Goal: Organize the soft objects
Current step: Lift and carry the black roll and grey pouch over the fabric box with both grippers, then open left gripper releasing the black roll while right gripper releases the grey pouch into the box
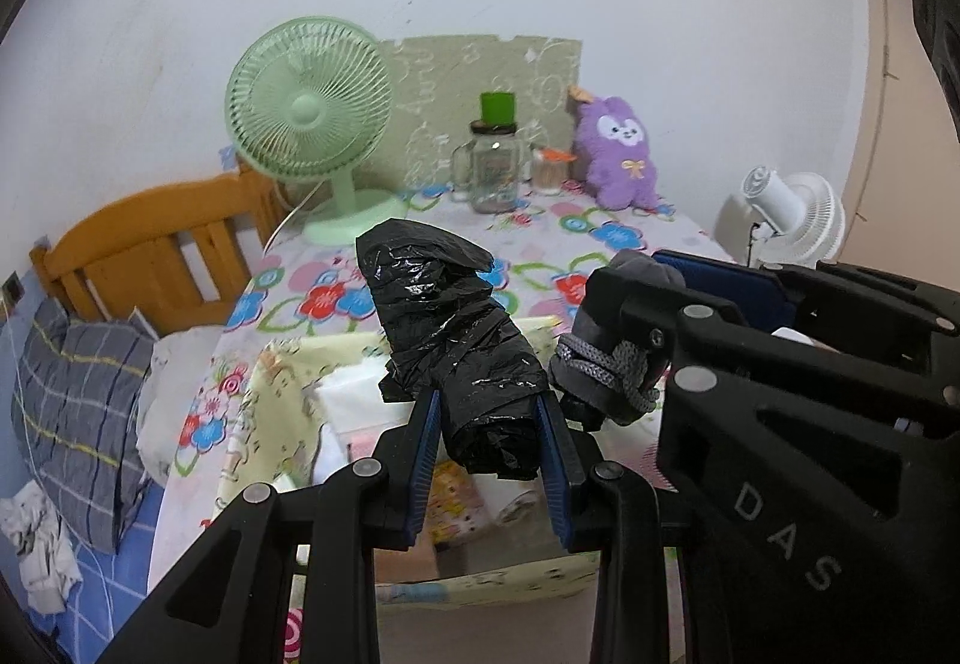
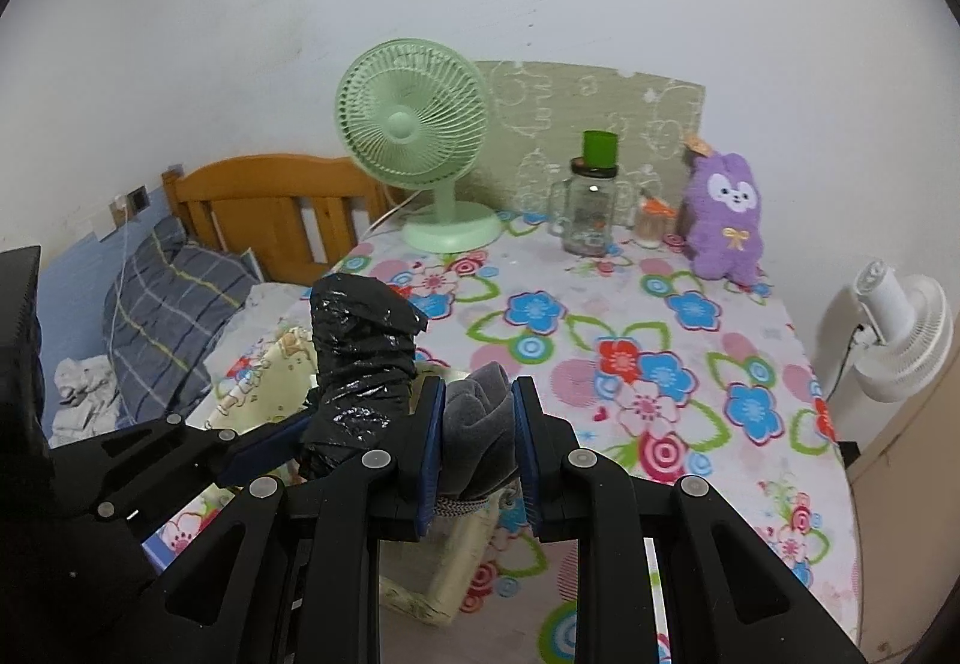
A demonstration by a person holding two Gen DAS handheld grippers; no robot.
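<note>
My left gripper [image 1: 489, 427] is shut on a rolled black plastic bag [image 1: 447, 328] that sticks up above a pale yellow fabric basket [image 1: 282, 364]. My right gripper [image 2: 478, 430] is shut on a folded grey sock [image 2: 480, 424] with a knitted cuff, held just right of the bag. The right gripper with the sock [image 1: 606, 370] also shows in the left wrist view. The bag [image 2: 360, 358] and the left gripper [image 2: 282, 439] show in the right wrist view. The basket [image 2: 270, 364] holds white and pink items beneath both grippers.
A table with a floral cloth [image 2: 660, 364] carries a green fan [image 2: 414, 135], a glass jar with green lid [image 2: 591, 208], a small cup [image 2: 651, 223] and a purple plush toy [image 2: 723, 217]. A wooden bed [image 2: 270, 208] with a plaid pillow [image 2: 168, 316] lies left. A white fan [image 2: 900, 328] stands right.
</note>
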